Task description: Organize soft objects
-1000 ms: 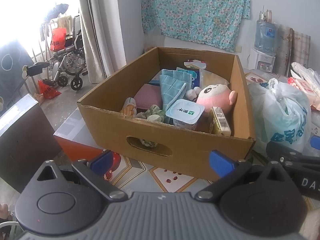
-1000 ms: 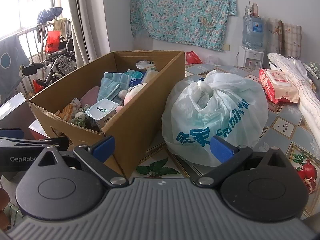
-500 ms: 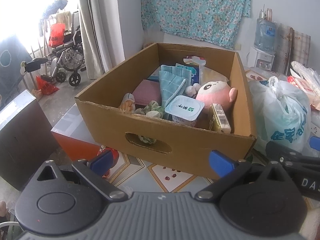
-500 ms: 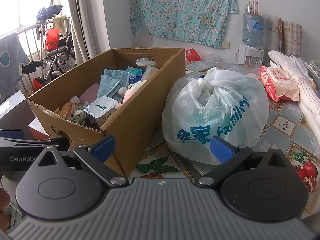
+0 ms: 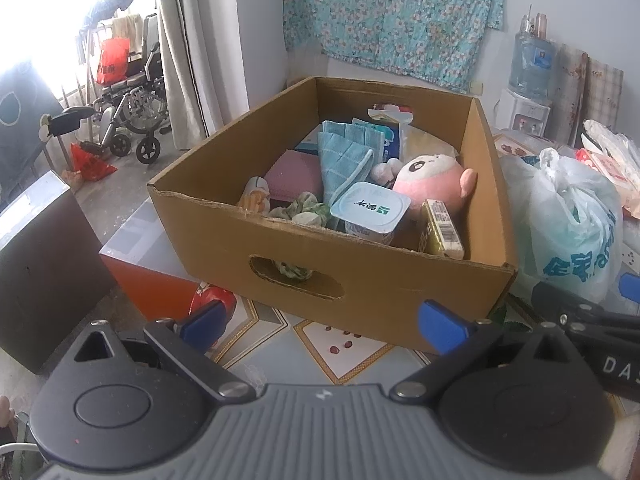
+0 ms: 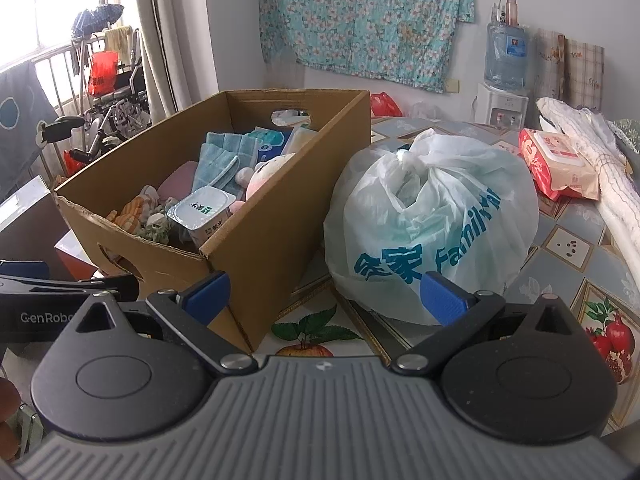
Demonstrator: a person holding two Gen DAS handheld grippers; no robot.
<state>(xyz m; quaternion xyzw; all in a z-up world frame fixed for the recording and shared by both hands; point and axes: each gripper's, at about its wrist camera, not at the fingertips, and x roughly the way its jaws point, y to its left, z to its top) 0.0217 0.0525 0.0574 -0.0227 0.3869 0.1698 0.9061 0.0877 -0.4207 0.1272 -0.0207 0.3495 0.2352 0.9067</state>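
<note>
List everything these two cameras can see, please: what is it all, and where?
cardboard box: one, brown, open, on the patterned table
plush toy: one, pink, in the box
towel: one, light blue, in the box
yogurt cup: one, white, in the box near the front wall
plastic bag: one, white with teal print, knotted, right of the box
wipes pack: one, red, behind the bag
floral cloth: one, teal, on the wall
water dispenser: one, far corner
wheelchair: one, by the window
left gripper: open, empty
right gripper: open, empty
</note>
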